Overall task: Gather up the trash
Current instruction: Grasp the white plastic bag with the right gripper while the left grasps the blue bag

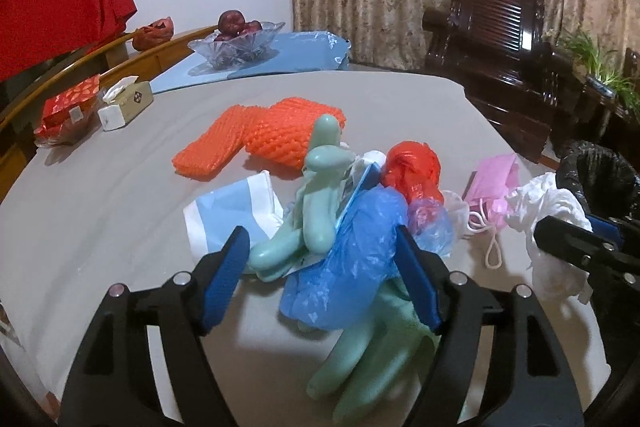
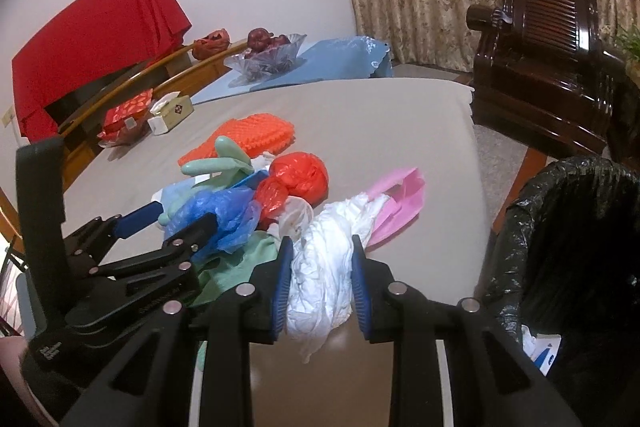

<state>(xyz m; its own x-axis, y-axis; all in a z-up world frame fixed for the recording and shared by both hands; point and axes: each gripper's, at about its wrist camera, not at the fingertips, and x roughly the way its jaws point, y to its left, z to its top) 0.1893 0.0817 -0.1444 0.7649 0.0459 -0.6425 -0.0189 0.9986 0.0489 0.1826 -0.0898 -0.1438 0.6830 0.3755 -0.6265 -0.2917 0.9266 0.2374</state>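
Note:
A heap of trash lies on the grey table [image 1: 100,195]. My left gripper [image 1: 324,247] is open around a crumpled blue plastic bag [image 1: 344,267] and a pale green rubber glove [image 1: 320,195]; the jaws stand apart on either side. My right gripper [image 2: 320,255] is shut on a crumpled white plastic bag [image 2: 324,267] near the table's front edge; it also shows in the left wrist view [image 1: 548,223]. A red plastic bag [image 1: 412,167], a pink mask [image 1: 496,183], orange foam netting [image 1: 264,135] and a blue-white packet [image 1: 228,211] lie around. The black-lined bin [image 2: 568,235] stands right of the table.
At the table's far left are a tissue box [image 1: 126,103], a red packet [image 1: 68,111] and a glass fruit bowl [image 1: 236,41] on a blue mat. A dark wooden chair [image 1: 500,39] stands behind the table at the right.

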